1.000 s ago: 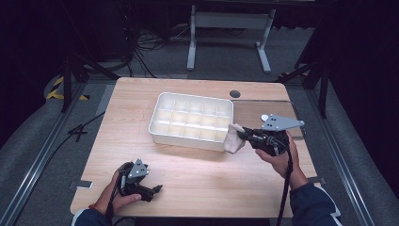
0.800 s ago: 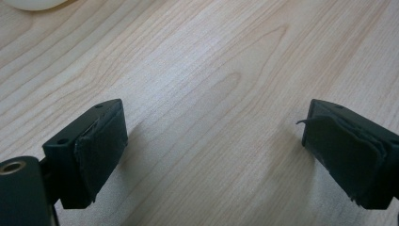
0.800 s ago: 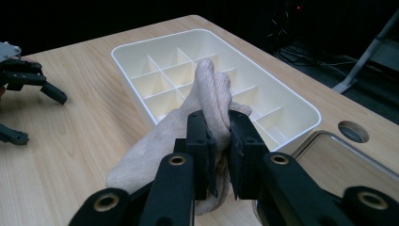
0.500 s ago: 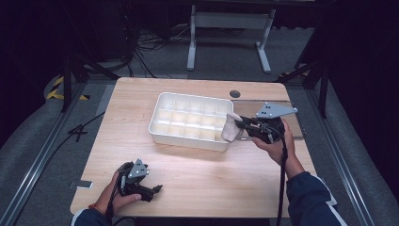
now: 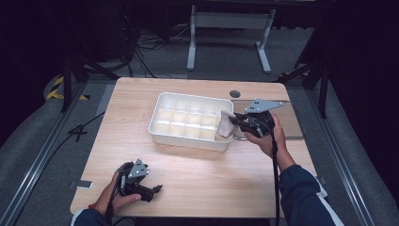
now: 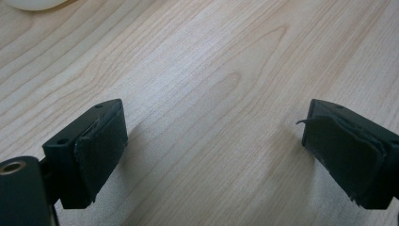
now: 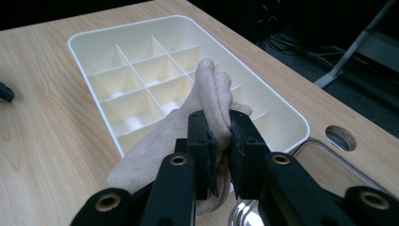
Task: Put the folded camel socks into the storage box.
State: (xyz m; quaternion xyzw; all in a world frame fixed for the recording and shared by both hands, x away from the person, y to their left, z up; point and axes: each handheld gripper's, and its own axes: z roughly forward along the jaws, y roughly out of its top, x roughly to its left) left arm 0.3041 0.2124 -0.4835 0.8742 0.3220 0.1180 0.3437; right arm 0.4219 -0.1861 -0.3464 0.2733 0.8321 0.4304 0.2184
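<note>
Right gripper [image 7: 220, 141]: jaws pinched on a beige cloth [image 7: 207, 99], which bunches above and hangs below the pads. Cloth sits over the near right corner of the white divided tray [image 5: 162, 129], just ahead of the jaws. Left gripper [image 6: 214, 155]: jaws wide apart, nothing between, low over bare table [image 6: 211, 70].

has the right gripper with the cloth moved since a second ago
Yes. The right gripper, shut on the beige cloth, has moved up the high view along the white tray, from its near right corner to mid right wall.
</note>
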